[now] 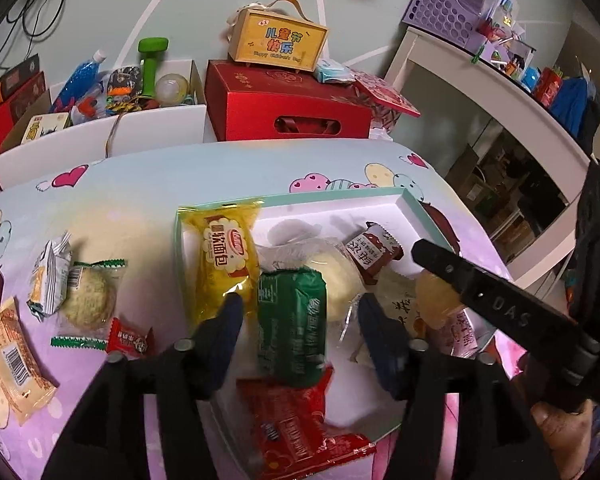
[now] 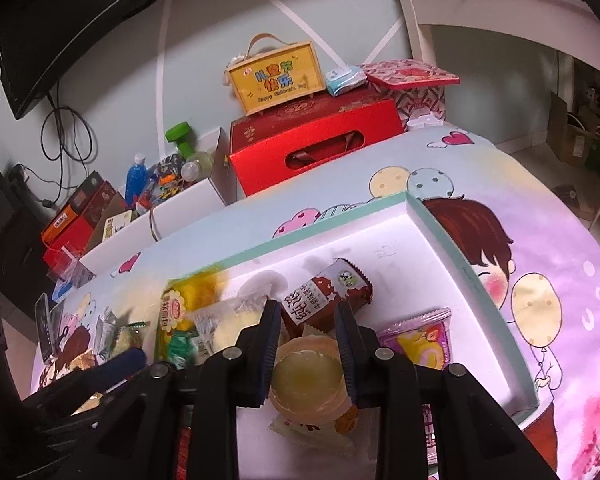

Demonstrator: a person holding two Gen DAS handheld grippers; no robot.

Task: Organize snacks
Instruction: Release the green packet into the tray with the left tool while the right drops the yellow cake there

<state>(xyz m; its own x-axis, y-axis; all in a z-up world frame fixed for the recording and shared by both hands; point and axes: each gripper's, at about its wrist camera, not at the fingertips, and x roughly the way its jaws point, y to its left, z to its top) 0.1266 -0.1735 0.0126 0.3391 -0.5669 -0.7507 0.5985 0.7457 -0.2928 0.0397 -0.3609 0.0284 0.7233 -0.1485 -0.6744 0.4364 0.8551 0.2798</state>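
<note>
A white tray with a teal rim [image 1: 412, 204] [image 2: 440, 232] lies on the cartoon tablecloth and holds several snacks. My left gripper [image 1: 300, 300] stands open over it, its blue fingers on either side of a green packet [image 1: 292, 320] without touching it. A yellow bread packet [image 1: 224, 256], a brown packet [image 1: 374, 250] and a red packet [image 1: 292, 420] lie around it. My right gripper [image 2: 308, 306] is shut on a yellow jelly cup [image 2: 308, 376] above the tray's near part; the cup [image 1: 436, 300] also shows in the left wrist view.
Loose snacks lie on the cloth left of the tray: a round cookie [image 1: 90, 300], a small red candy [image 1: 130, 340], a silver packet [image 1: 50, 276]. Behind the table stand a red gift box [image 1: 288, 112], a yellow wooden box [image 1: 278, 42] and a white bin [image 1: 100, 132].
</note>
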